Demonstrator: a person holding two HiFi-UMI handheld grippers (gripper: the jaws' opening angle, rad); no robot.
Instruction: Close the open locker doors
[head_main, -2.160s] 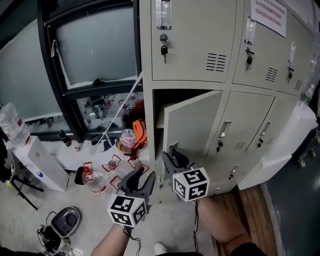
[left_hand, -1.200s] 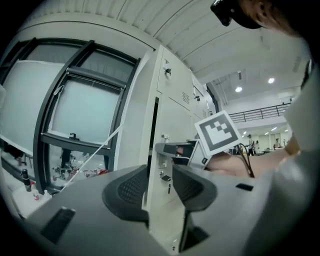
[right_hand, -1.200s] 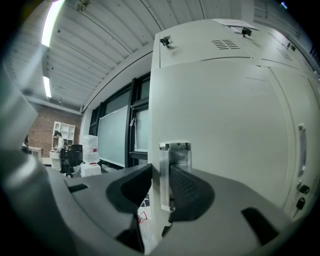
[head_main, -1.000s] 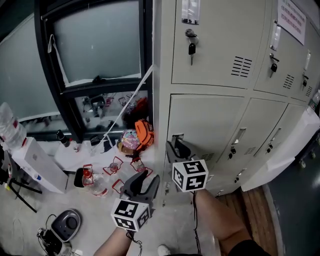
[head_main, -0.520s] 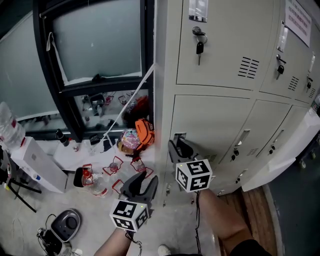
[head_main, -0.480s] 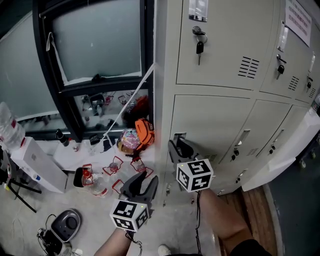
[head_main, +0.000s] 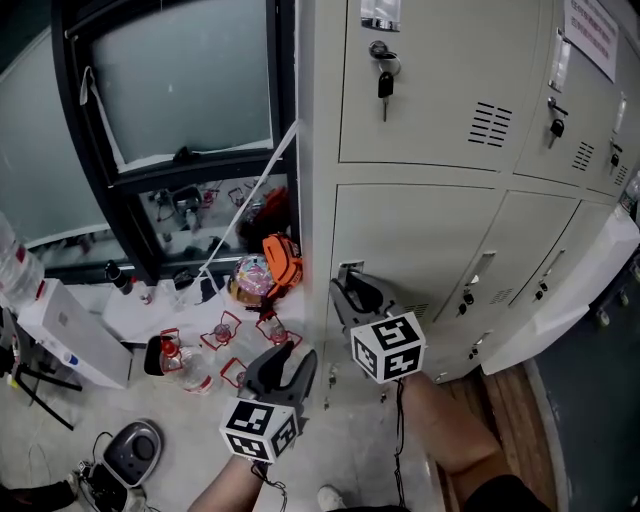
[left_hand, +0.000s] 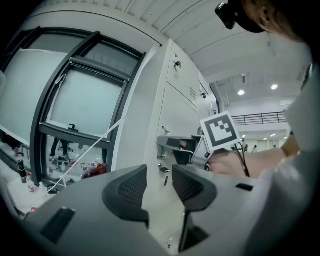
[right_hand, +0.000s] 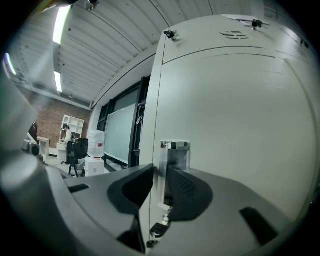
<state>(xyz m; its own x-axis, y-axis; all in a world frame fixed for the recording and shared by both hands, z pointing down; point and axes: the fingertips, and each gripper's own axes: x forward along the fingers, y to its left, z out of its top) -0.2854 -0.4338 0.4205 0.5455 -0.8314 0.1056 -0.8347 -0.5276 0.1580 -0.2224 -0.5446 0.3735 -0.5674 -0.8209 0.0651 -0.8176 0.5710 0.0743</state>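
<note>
The middle-row locker door at the left end of the cabinet lies flush with its frame. My right gripper points level at its left edge. In the right gripper view its jaws clasp the chrome door handle, and the handle fills the gap between them. My left gripper hangs lower and to the left, away from the cabinet. The left gripper view shows a narrow gap and nothing between its jaws. That view also shows the right gripper at the door.
A key hangs in the locker above. More shut doors with handles run to the right. A window stands to the left, and a white cord slants across it. Bottles, an orange bag and a white box clutter the floor.
Two seconds ago the door stood ajar; since then it has swung shut against the frame. Over the last second the right gripper has stayed at the handle and the left has barely moved.
</note>
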